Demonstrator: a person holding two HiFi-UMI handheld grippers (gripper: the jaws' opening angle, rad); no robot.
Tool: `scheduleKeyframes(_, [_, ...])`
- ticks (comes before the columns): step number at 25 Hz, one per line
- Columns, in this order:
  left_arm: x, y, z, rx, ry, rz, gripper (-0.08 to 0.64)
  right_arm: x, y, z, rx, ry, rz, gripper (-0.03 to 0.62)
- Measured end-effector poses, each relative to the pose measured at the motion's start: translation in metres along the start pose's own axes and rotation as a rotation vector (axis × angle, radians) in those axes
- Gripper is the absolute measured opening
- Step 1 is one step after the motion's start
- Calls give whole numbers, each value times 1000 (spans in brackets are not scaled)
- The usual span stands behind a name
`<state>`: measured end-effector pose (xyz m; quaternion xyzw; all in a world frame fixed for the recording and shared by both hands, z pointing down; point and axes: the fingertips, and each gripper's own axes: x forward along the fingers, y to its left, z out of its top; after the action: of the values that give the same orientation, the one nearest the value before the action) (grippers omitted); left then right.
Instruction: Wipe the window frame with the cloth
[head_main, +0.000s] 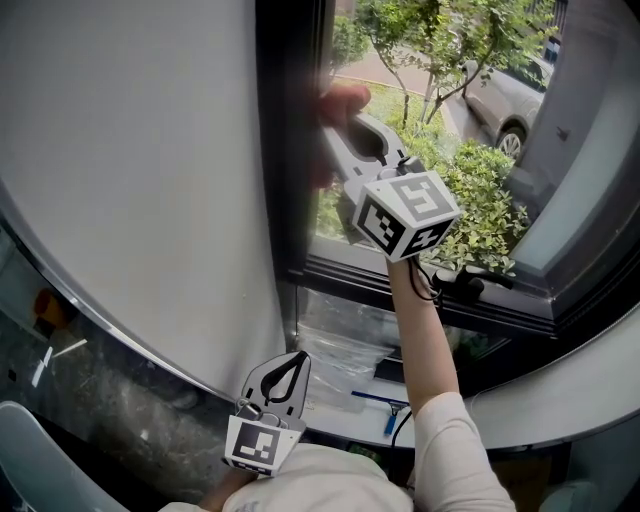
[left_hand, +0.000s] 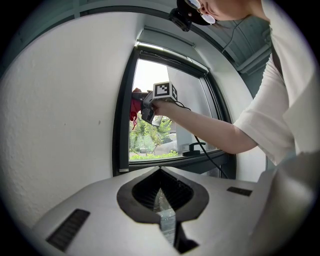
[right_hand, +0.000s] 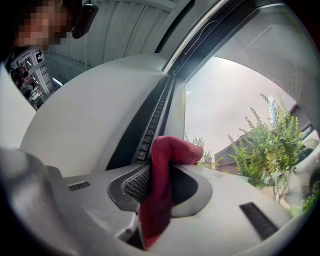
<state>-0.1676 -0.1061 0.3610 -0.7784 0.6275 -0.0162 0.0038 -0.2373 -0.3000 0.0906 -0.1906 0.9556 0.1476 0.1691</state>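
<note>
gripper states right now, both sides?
Left gripper: shut, nothing between the jaws.
Right gripper: shut on the red woven cloth.

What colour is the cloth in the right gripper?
Dark red cloth; best seen in right gripper view.

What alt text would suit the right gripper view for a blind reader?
The right claw is shut on a dark red cloth, held beside the black window frame. A white wall lies left; green trees and sky show outside.

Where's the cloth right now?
The cloth is clamped in the right hand-held gripper, up at the window frame's left upright, upper centre of the head view.
</note>
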Motion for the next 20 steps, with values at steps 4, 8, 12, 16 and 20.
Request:
scheduleKeyframes(4, [1,-1,2,3,-23,-3,8,-2,1,-5,8,9,-3,97])
scheduleKeyframes(8, [-1,-2,-5,-5,17,-5,8,-4,2,-11,18,12,-3,97])
scheduleKeyframes(12, [0,-1,1,-3,-15,-1,8,-6,3,-14,30,15,-7,97])
scheduleKeyframes(16, [0,-1,3,-1,-25,-3,8,-7,4,-19,33,25,-8,97])
scheduleKeyframes(20, [0,-3,2,4,-19,-10,8,-11,6,-28,40,40,-9,97])
